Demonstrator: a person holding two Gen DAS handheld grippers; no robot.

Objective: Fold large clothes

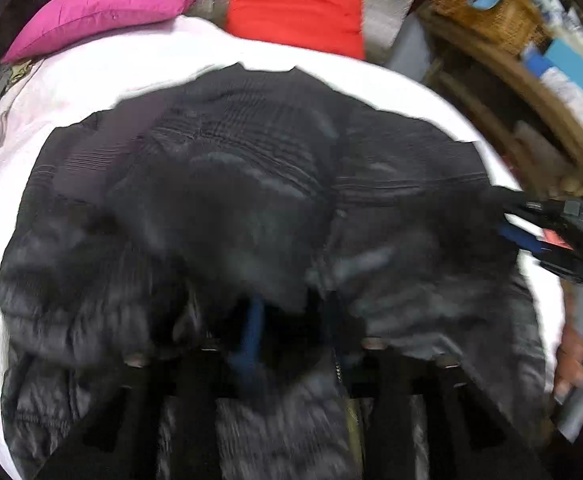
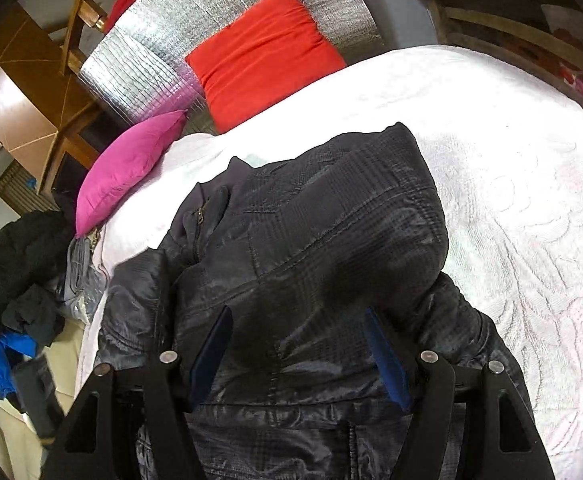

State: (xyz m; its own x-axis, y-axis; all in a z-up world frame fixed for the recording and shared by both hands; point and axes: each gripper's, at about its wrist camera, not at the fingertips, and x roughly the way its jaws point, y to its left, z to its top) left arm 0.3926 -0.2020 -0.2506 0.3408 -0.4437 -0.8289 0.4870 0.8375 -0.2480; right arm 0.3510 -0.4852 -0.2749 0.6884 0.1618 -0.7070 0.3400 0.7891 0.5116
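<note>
Item: left gripper (image 1: pixel 287 340). Blurred in its own view; jaws look partly spread, with dark padded fabric bunched at and between them. Whether the pads (image 1: pixel 251 344) bite the cloth cannot be told.

Item: right gripper (image 2: pixel 297 354). Jaws spread wide, blue pads (image 2: pixel 387 364) standing apart on either side of a panel of the garment; they pinch nothing.

Item: black quilted jacket (image 2: pixel 315 240). Lies directly under and ahead of both tools, on the white bedspread (image 2: pixel 511 200). One side panel or sleeve appears laid over the body, and the collar and zip point toward the cushions. The near hem runs beneath the right gripper's fingers.

Risk, judged:
- The shell looks slick and puffy; a layer laid over may spring back or slide off if left unpressed.
- A pinch on the top layer alone would drag it and leave the under layer behind, skewing the fold.
- Cloth caught on the left pads could be dragged along when that tool moves away.
- The two tools work close together over one garment; in the left view the right gripper sits at the jacket's right edge, so crossing paths could knock them together.

Item, beyond: magenta cushion (image 2: pixel 131 164) and red cushion (image 2: pixel 263 52), well clear. Heap of dark clothes (image 2: pixel 15 264) off the bed's left side.
</note>
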